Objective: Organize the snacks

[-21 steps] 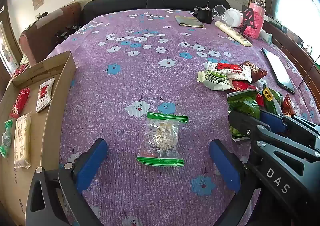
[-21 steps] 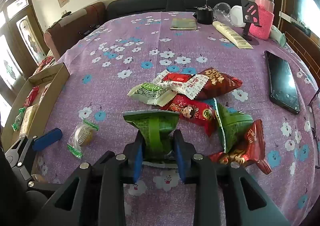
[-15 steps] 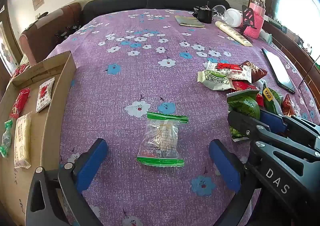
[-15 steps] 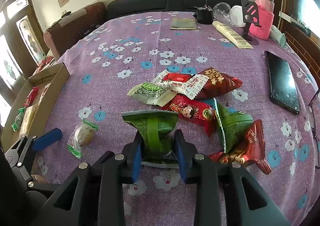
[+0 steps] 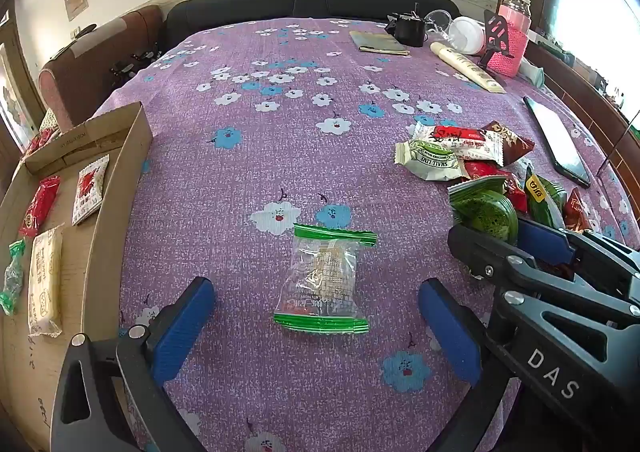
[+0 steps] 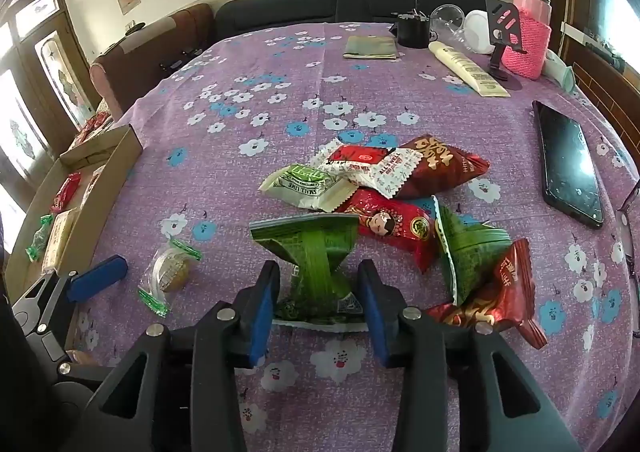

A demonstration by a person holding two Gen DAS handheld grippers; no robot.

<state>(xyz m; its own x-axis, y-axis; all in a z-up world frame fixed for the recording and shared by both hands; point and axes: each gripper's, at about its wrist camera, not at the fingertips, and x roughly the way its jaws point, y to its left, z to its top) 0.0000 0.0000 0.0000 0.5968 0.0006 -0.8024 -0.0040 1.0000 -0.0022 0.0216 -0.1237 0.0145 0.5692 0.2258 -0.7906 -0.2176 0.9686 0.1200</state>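
My left tool [image 5: 316, 316] stands with its jaws spread wide and nothing pressed between them. The clear packet with green ends [image 5: 325, 280] lies flat on the purple flowered tabletop [image 5: 280, 124], between the two blue pads but apart from both.

My right tool [image 6: 318, 292] grips the green packet [image 6: 314, 252]: both blue pads press its lower body, and the flared upper end stands clear above the fingers. The packet's bottom edge sits at or just above the cloth; I cannot tell whether it is lifted.

Just beyond that packet lies the snack pile: a pale packet with green print [image 6: 304, 184], a white-and-red packet [image 6: 368, 166] overlapping a dark red bag [image 6: 436, 168], a red packet with a cartoon figure [image 6: 390, 226], a second green packet [image 6: 468, 248] and a red foil packet [image 6: 504, 292] at the near right.

At the left edge of the tabletop sits the open cardboard box [image 5: 116, 188]. Inside I see a red packet [image 5: 38, 206], a white-and-red sachet [image 5: 90, 188], a cream packet [image 5: 44, 284] and a small green-ended packet [image 5: 12, 276].

A dark phone [image 6: 570, 168] lies well apart on the right.
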